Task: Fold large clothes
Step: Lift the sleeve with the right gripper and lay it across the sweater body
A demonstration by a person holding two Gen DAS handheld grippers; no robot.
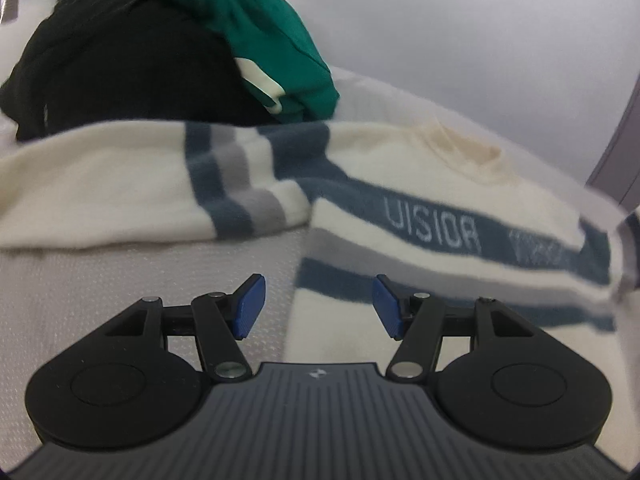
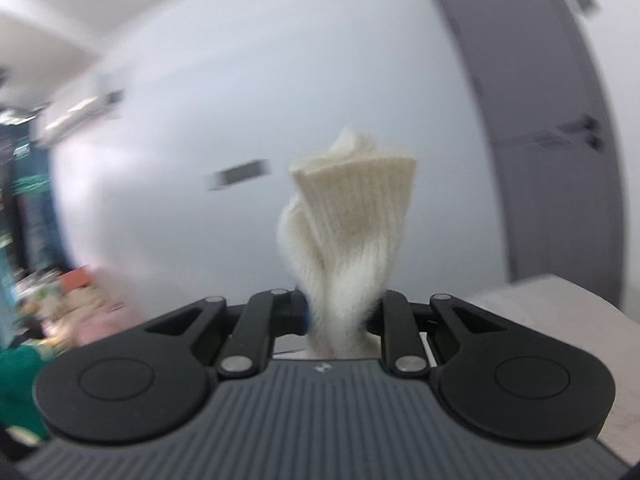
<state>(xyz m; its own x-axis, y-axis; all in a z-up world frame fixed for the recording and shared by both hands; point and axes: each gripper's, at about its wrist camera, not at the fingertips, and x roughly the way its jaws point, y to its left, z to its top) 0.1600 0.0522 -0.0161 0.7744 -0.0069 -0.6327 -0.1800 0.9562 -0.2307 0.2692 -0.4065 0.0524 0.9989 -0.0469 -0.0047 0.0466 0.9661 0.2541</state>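
The right gripper point(image 2: 340, 316) is clamped on a bunched, ribbed cream cuff point(image 2: 352, 216) of knitted fabric, which stands up from between its black fingers against a pale wall point(image 2: 280, 80); this is probably a sleeve end of the jumper, though the link is out of sight. The left gripper point(image 1: 319, 306) is partly open and empty, its blue pads point(image 1: 250, 306) hovering above a grey textured worktop point(image 1: 120, 272). Just ahead and to its right lies the cream knitted jumper with blue and grey stripes point(image 1: 420, 184), spread flat, its side edge almost between the pads. Its body runs away from the gripper toward the collar, and one sleeve stretches leftward across the view. Behind the jumper sits a heap of black clothing point(image 1: 120, 60) topped by a green garment point(image 1: 272, 32). The left gripper is the nearer one to the jumper's body.
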